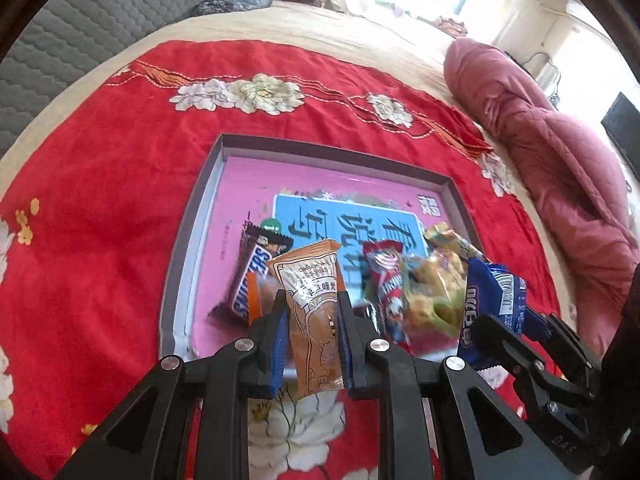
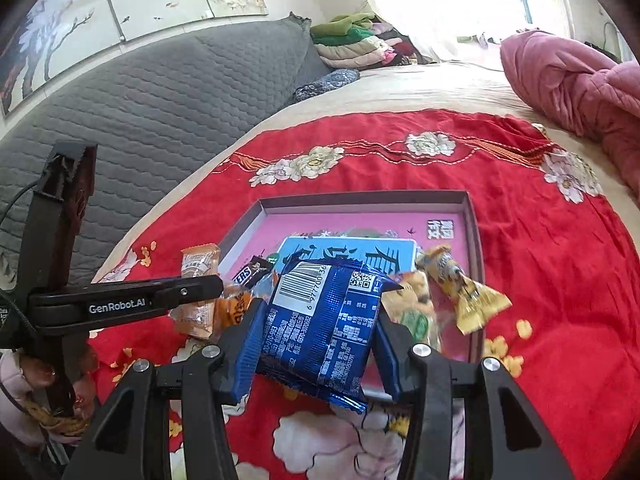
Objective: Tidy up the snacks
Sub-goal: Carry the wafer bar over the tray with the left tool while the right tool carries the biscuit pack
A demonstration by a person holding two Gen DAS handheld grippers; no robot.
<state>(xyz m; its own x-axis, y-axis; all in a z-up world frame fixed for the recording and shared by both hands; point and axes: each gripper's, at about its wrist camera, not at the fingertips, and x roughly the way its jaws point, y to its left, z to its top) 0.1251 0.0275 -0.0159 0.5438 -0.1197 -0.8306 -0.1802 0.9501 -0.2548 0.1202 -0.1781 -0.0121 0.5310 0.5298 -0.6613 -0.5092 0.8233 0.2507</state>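
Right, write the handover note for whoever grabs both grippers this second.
Left gripper: shut on the orange snack packet, held above the near edge of the box.
Right gripper: shut on the blue snack packet, also lifted at the box's near side.
Box sits on the red bedspread. Already in it: Snickers bar, red packet, yellow packets.
Left to do: set both held packets into the box and tidy the pile.

Both wrist views look closely down onto the same tray (image 1: 192,240) (image 2: 472,216).
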